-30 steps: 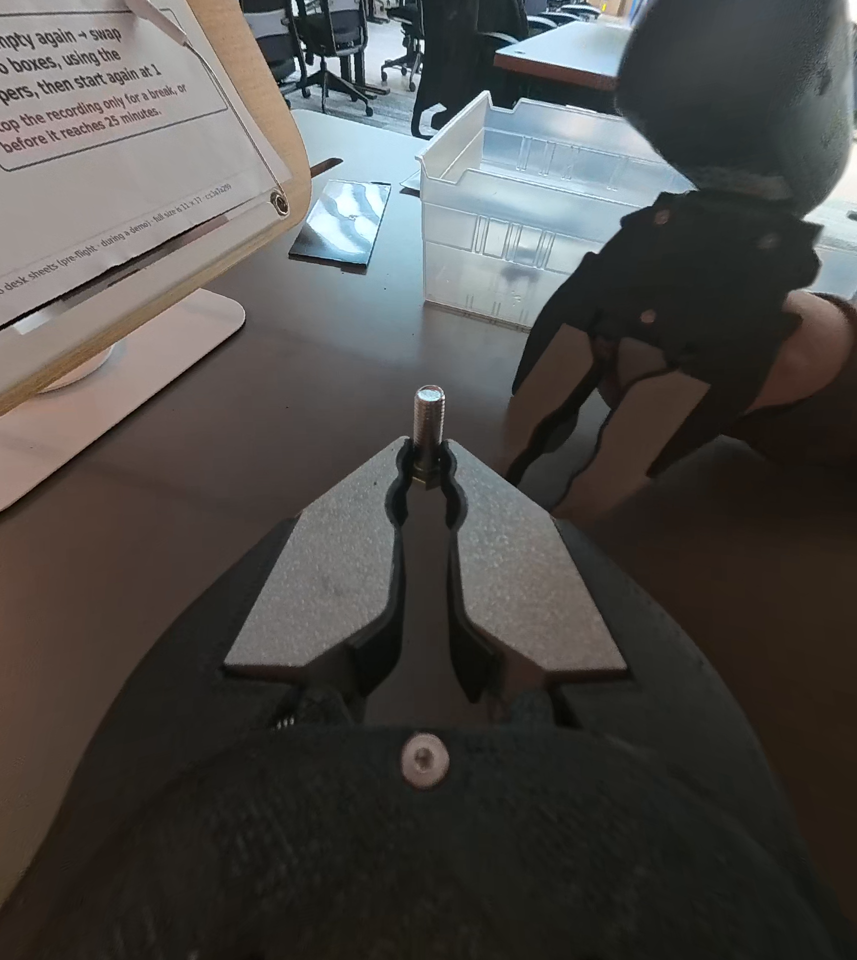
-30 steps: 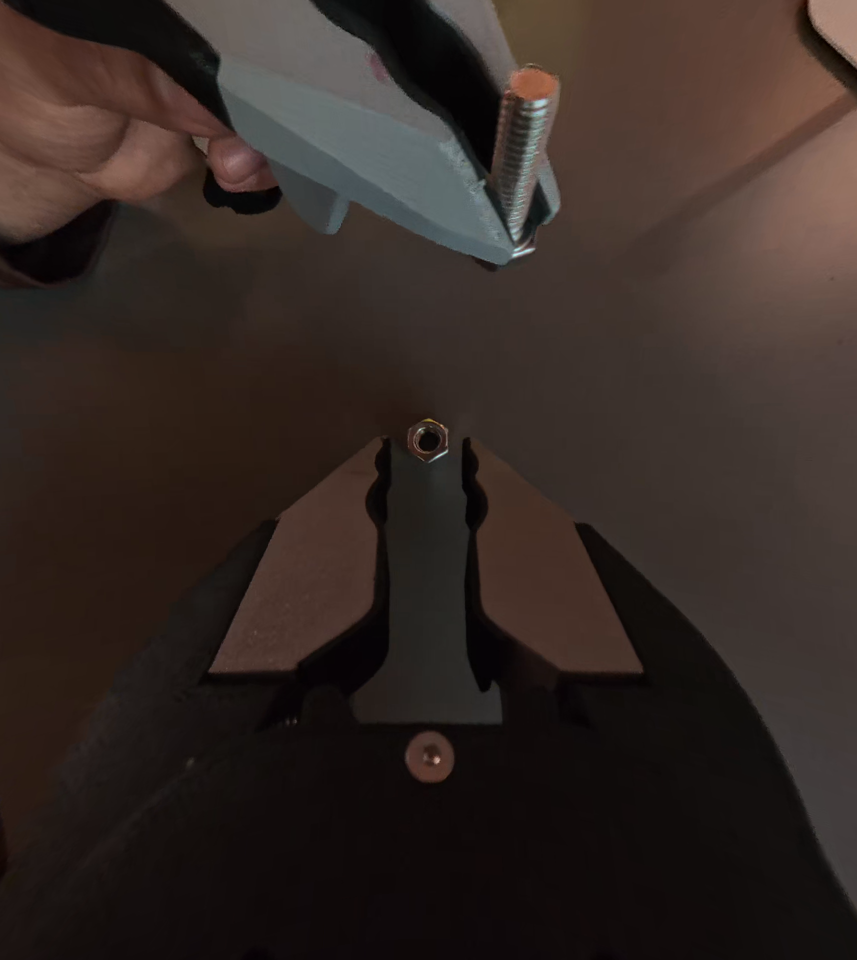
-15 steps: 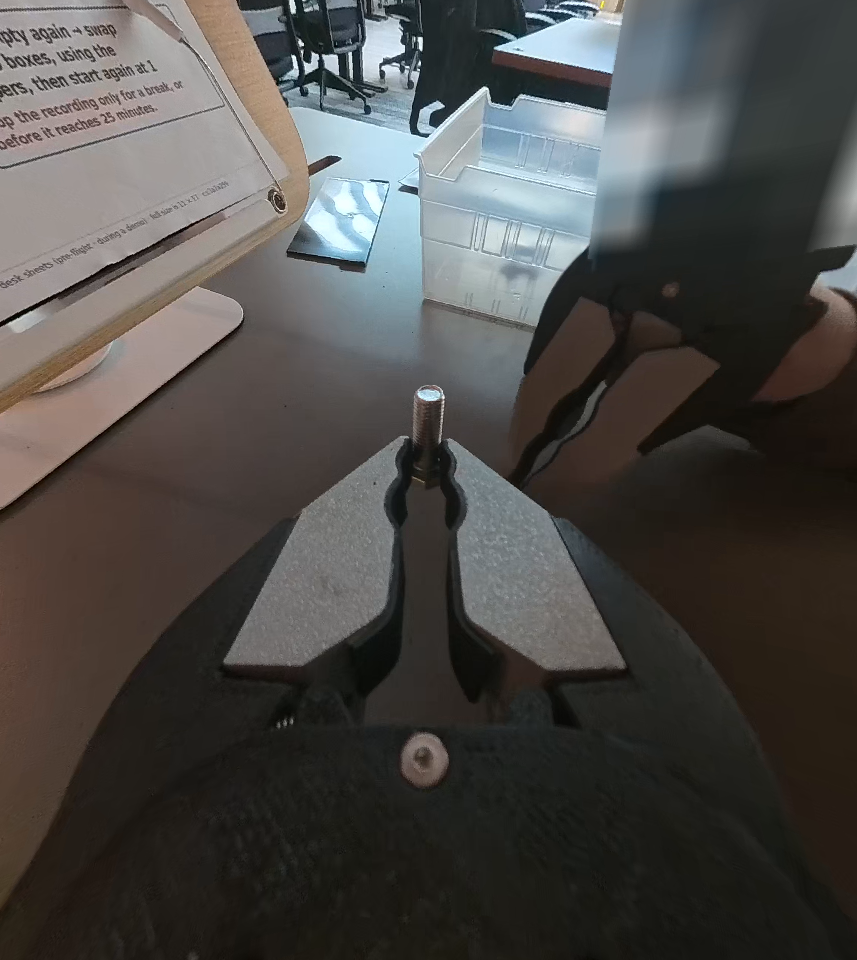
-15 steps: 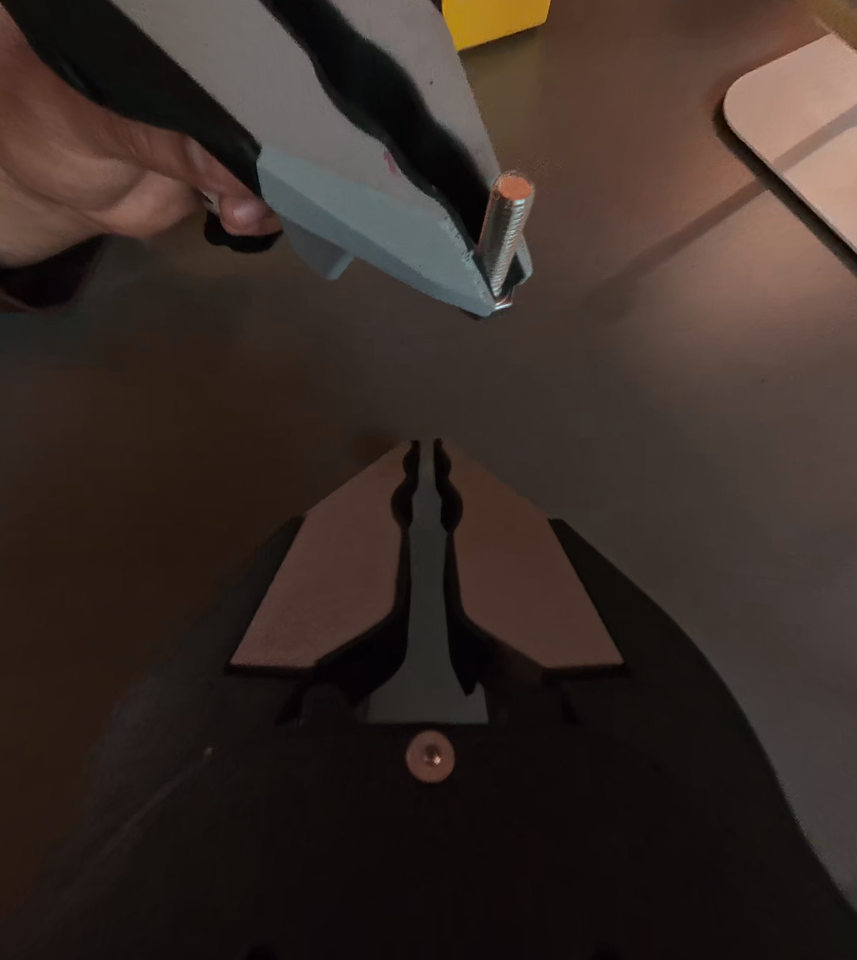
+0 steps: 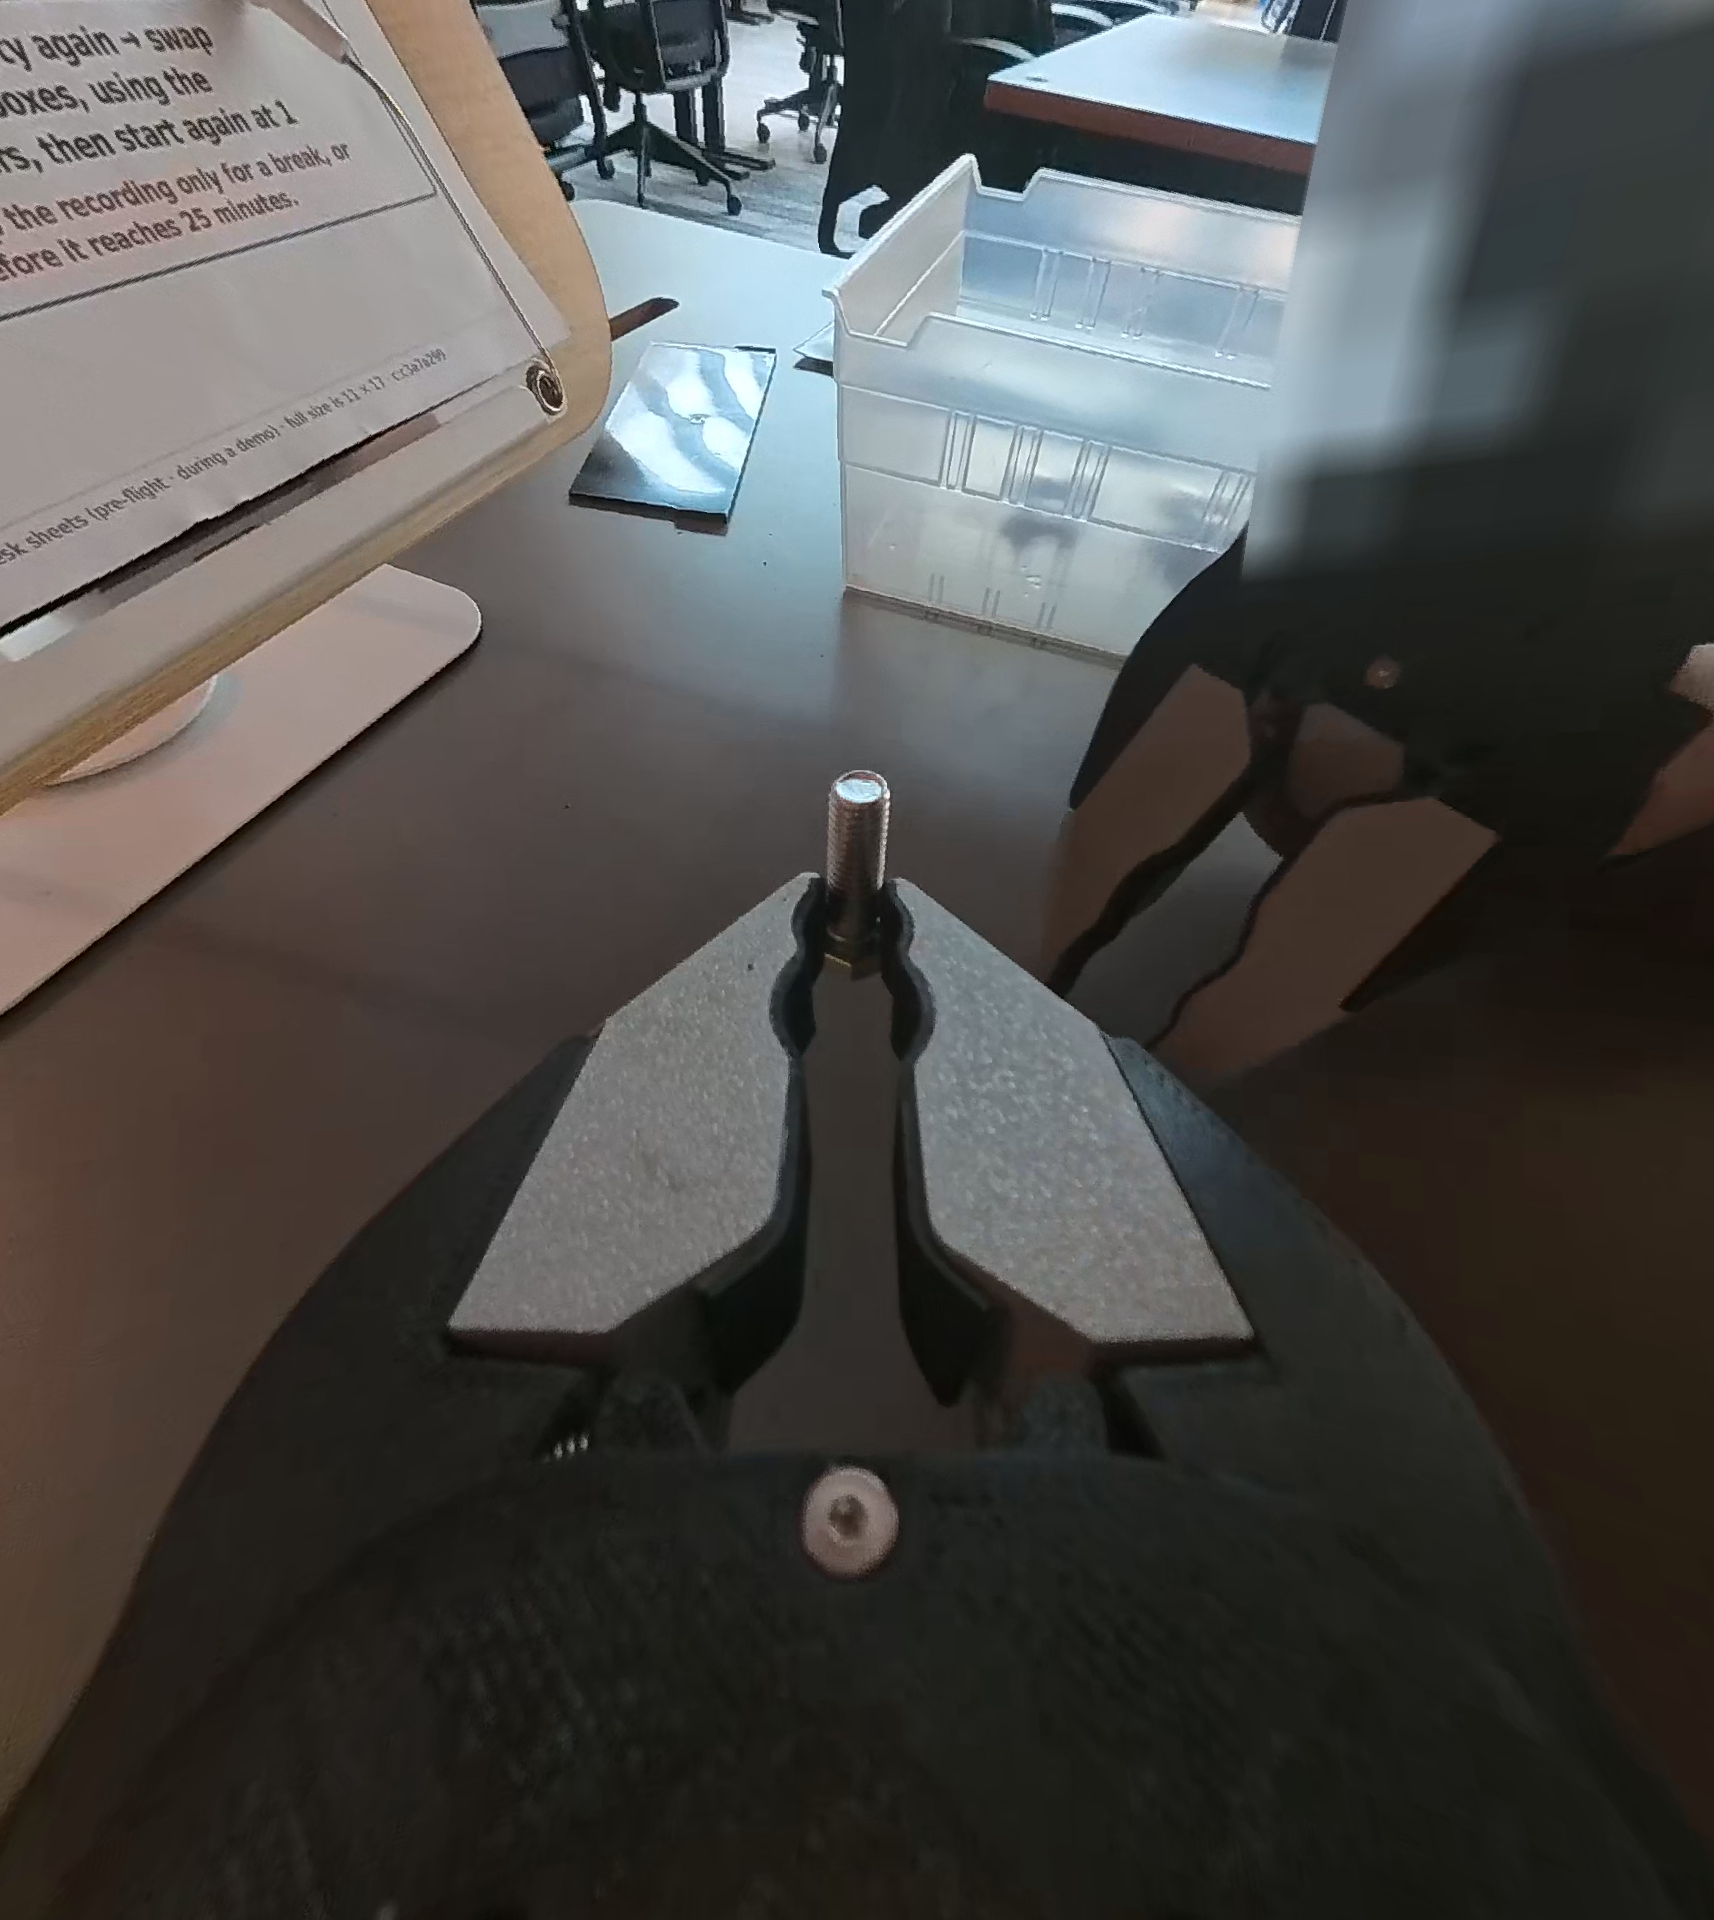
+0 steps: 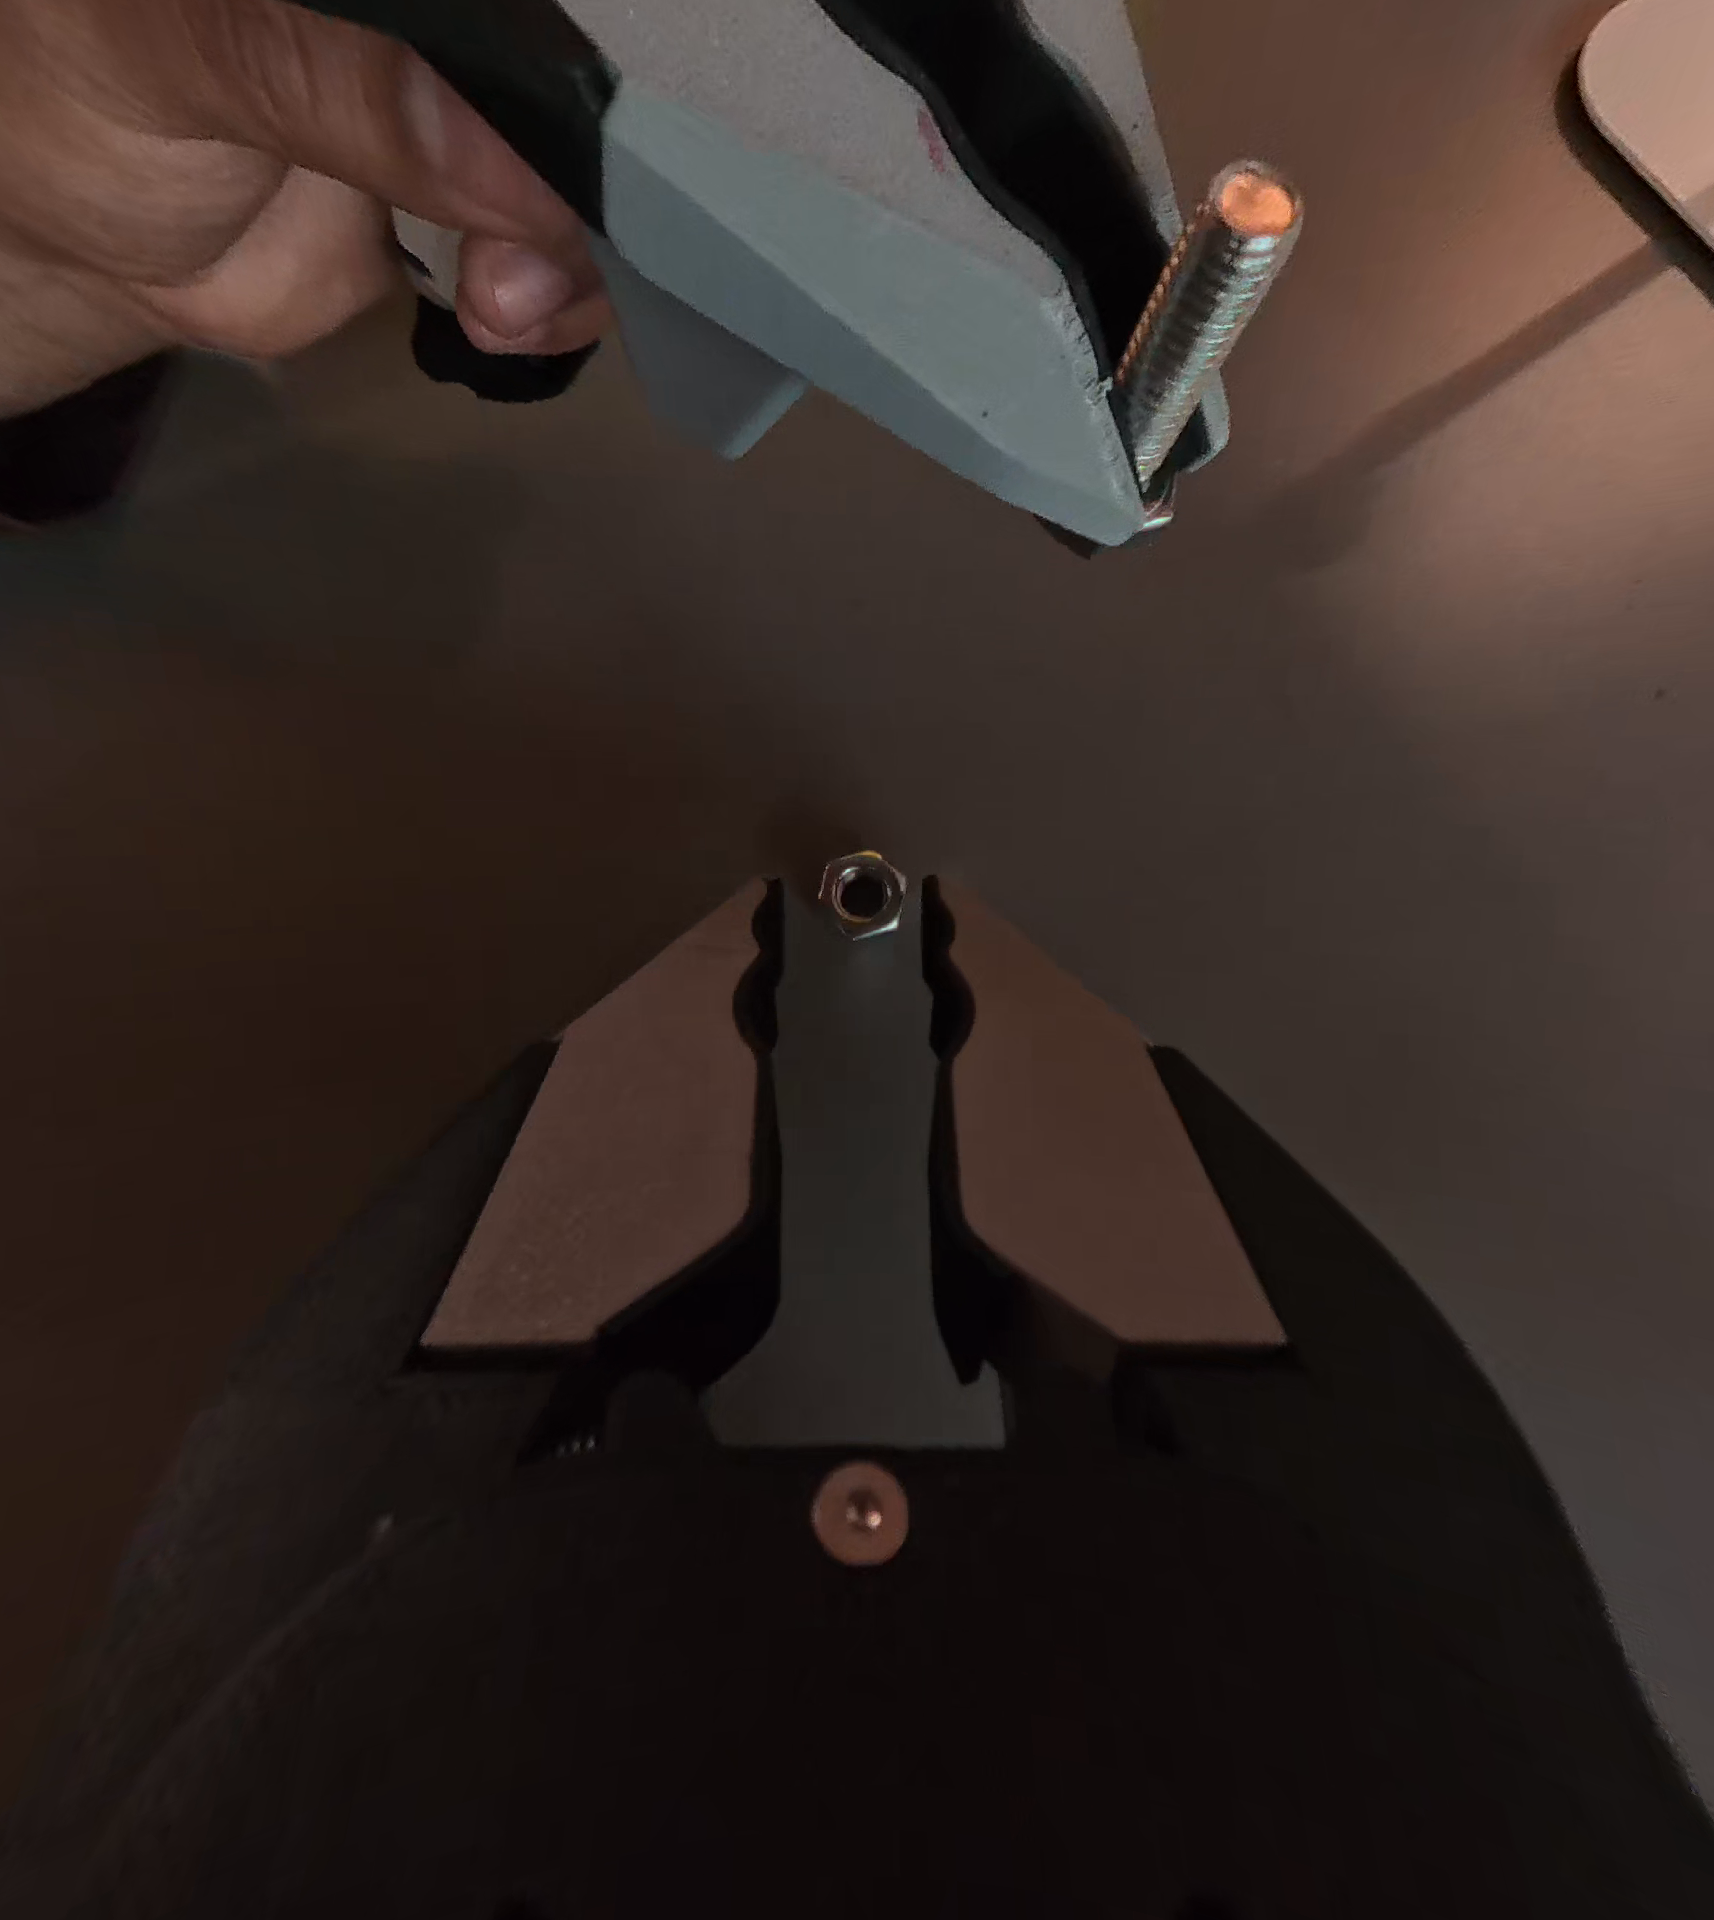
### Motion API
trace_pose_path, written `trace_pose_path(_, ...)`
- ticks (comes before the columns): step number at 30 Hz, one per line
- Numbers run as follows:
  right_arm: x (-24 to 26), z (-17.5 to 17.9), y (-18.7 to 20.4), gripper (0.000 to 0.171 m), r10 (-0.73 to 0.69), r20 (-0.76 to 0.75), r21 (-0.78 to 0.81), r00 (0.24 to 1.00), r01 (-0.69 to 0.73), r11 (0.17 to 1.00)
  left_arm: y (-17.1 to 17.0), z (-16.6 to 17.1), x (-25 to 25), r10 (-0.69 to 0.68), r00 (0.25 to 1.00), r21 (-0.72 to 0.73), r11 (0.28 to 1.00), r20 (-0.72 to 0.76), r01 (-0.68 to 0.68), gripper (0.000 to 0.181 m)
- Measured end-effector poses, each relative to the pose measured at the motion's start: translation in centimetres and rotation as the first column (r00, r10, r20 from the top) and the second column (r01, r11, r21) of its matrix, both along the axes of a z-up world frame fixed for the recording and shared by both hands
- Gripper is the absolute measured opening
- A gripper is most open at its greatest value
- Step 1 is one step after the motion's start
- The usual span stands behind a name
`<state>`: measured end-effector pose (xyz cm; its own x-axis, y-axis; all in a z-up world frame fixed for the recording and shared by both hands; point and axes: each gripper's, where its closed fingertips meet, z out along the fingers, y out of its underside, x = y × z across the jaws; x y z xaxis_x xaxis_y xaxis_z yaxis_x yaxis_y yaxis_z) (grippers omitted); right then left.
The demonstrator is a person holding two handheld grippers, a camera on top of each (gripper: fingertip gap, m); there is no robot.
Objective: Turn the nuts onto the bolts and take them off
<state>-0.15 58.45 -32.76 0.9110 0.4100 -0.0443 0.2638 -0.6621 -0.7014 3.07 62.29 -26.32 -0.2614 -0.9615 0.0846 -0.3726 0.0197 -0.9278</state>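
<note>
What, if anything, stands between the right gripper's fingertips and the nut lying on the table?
Nothing visible does. The nut lies flat on the dark table, in the gap at the tips of the open right gripper. The left gripper, clamping the bolt, is held well off to the side.

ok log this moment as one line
left gripper: shut on threaded steel bolt, upright | right gripper: open, small steel hex nut between jaws on dark table | unthreaded

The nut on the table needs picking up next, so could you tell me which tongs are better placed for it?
Right. The right tongs stand open astride the nut, which lies flat on the table. The left tongs are shut on the bolt.
</note>
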Motion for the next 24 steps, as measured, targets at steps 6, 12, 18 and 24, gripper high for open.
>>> trace_pose_path(6, -0.05, -0.72, 0.27, 0.015, -0.013, 0.018, -0.017, 1.000, 0.013, 1.000, -0.04, -0.01, 0.02, -0.002, 1.000, -0.003, 1.000, 0.000, 0.002, 0.008)
trace_pose_path(12, 0.21, -0.48, 0.30, 0.014, -0.029, 0.011, -0.010, 1.000, 0.029, 1.000, -0.08, 0.02, -0.01, -0.003, 1.000, 0.000, 1.000, 0.000, 0.003, 0.008)
trace_pose_path(18, 0.32, -0.61, 0.08, 0.014, -0.030, 0.004, -0.016, 1.000, 0.030, 0.999, -0.01, 0.08, -0.03, 0.000, 1.000, 0.000, 1.000, 0.002, 0.000, 0.008)
trace_pose_path(24, 0.59, -0.02, 0.20, 0.014, -0.032, 0.014, -0.001, 0.999, 0.032, 0.999, 0.02, 0.02, 0.00, 0.000, 1.000, -0.001, 1.000, 0.001, 0.000, 0.008)
